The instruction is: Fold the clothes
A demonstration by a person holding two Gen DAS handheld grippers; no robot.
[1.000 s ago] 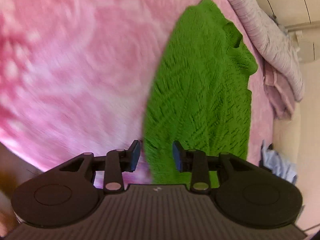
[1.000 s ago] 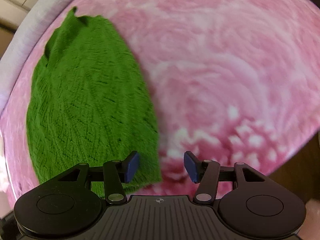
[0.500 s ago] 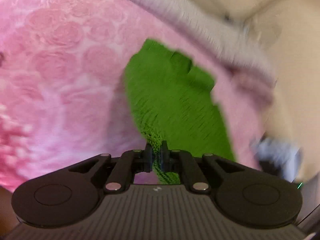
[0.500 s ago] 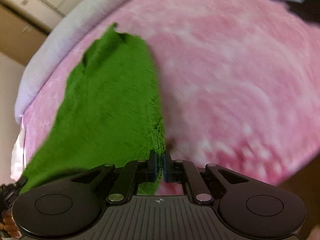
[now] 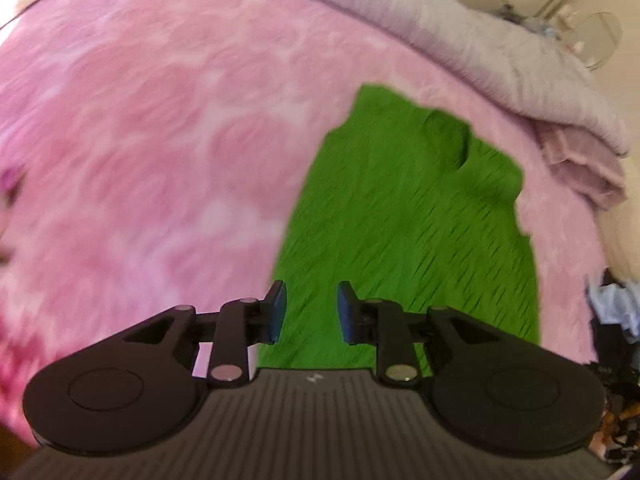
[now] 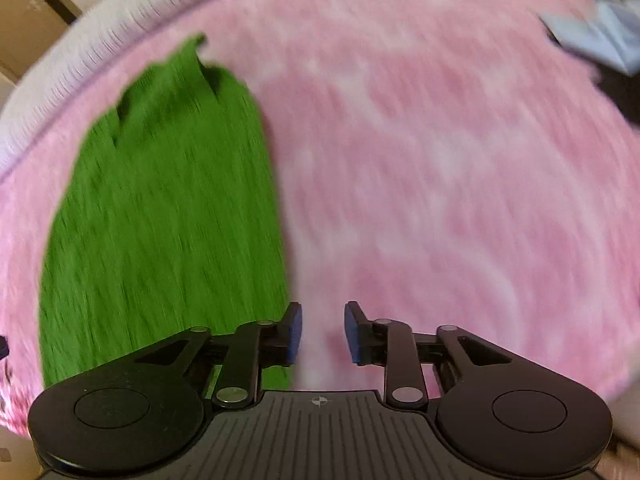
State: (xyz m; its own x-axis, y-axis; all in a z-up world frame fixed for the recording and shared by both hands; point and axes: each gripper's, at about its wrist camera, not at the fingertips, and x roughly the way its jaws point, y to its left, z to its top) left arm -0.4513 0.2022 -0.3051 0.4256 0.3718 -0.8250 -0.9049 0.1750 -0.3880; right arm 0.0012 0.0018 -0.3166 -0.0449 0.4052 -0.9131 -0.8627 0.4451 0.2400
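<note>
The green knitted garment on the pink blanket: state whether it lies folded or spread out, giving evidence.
Folded lengthwise, lying flat. The green knitted garment forms one narrow strip with straight long edges; no sleeves stick out. Blur hides its layers.

Pink blanket (image 5: 160, 152) with a pale rose pattern covers the bed, filling the ground ahead of and around the fingers in both views. Grey quilt (image 5: 500, 60) bunched along the far edge, beyond the fingers. Cream wall panels (image 6: 44, 4) behind it. Light blue cloth (image 6: 600, 36) far ahead to the right. Soft, even daylight; both views motion-blurred.
</note>
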